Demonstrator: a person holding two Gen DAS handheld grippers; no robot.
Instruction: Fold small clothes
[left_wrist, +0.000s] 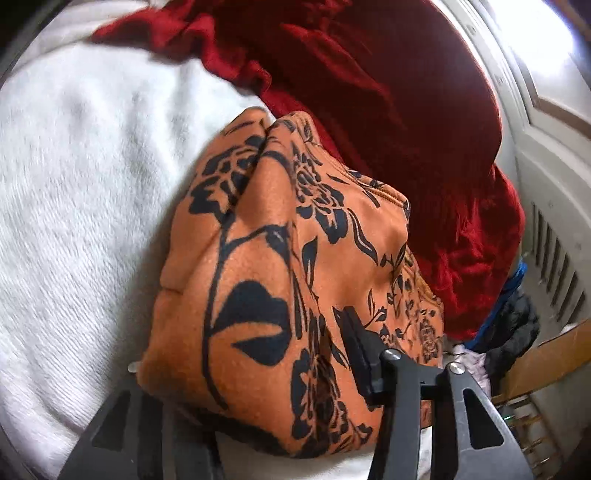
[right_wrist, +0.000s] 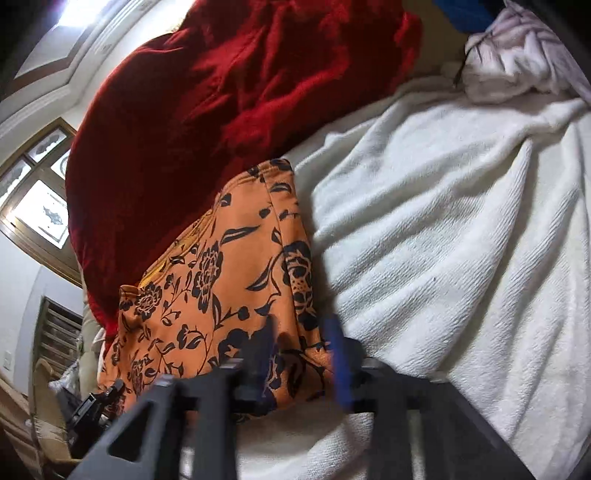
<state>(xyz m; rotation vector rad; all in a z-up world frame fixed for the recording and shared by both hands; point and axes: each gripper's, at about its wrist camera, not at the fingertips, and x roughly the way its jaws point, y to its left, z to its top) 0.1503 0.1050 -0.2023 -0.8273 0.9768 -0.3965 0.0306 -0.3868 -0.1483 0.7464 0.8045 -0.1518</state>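
An orange garment with a black flower print (left_wrist: 280, 236) lies bunched on a white towel (left_wrist: 74, 192). My left gripper (left_wrist: 291, 321) is buried in it. The right finger (left_wrist: 354, 339) rests against the cloth, and the other finger is hidden under a fold, so I cannot see whether the pads press. In the right wrist view the same garment (right_wrist: 221, 288) lies folded and fairly flat. My right gripper (right_wrist: 304, 328) stands over its near right corner. Its blue pads (right_wrist: 338, 332) are apart, with the cloth's edge lying between them.
A big dark red blanket (right_wrist: 221, 96) is heaped behind the garment and touches its far side. The white towel (right_wrist: 461, 229) spreads wide to the right. A pale crumpled cloth (right_wrist: 517, 55) lies at the far corner. Dark and blue clothes (left_wrist: 517, 317) sit by a slatted wall vent (left_wrist: 557, 258).
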